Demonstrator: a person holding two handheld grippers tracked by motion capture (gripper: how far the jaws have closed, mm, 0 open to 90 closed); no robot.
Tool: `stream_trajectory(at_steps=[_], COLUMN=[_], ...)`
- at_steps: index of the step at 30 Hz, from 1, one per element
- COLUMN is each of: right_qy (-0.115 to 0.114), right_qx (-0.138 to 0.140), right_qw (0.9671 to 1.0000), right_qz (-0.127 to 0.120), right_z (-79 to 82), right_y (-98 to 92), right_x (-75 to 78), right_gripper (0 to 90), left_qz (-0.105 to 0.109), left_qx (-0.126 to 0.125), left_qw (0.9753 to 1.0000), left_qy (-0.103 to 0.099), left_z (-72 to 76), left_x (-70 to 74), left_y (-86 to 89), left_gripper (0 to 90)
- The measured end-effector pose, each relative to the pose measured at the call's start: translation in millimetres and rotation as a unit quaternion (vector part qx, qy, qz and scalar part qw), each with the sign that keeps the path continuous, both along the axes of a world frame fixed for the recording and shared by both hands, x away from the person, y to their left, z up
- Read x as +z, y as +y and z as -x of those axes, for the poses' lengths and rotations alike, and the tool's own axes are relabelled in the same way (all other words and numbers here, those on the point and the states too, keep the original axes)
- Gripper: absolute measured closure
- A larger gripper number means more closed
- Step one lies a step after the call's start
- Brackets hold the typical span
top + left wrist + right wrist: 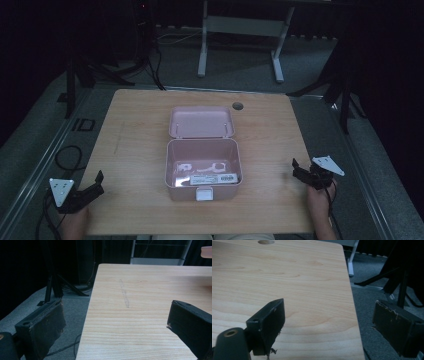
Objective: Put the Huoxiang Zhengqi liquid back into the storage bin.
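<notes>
Pink plastic box (203, 170) sits open at the middle of a light wooden table (140, 130), its hinged lid (201, 121) folded back flat on the far side and a white latch (204, 194) on the near wall facing the person. Inside the box lie a few pale items and a white label with dark print; they are too small to tell apart clearly. The left gripper (95, 186) is held at the table's near left corner, well apart from the box, with its two black jaws spread wide and nothing between them. In the left gripper view one jaw hangs over the grey floor beside the table edge and the other over the wood. The right gripper (299, 169) is held at the table's right edge, also well apart from the box, jaws wide and empty. In the right gripper view one jaw is over the wood and the other beyond the edge, over the floor. A round cable hole (238, 106) sits near the table's far edge, just beyond the lid.
</notes>
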State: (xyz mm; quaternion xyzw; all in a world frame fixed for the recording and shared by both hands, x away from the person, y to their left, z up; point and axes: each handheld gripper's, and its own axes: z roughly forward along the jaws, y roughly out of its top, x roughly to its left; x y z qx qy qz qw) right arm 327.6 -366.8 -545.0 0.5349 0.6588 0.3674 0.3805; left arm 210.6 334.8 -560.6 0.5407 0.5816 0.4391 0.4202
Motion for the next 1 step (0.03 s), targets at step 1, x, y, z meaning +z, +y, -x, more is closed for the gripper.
stream_trajectory(at_steps=[1], right_qy=[-0.002], right_qx=[0.000], right_qw=[1.0000], right_qz=[0.001], right_z=[0.2], right_y=[0.1], right_x=[0.0], right_gripper=[11.2], left_qz=[-0.001], left_qx=[-0.001], left_qw=[1.0000], left_qy=[0.000], left_z=[0.1], left_x=[0.0], left_y=[-0.2], left_gripper=[1.6])
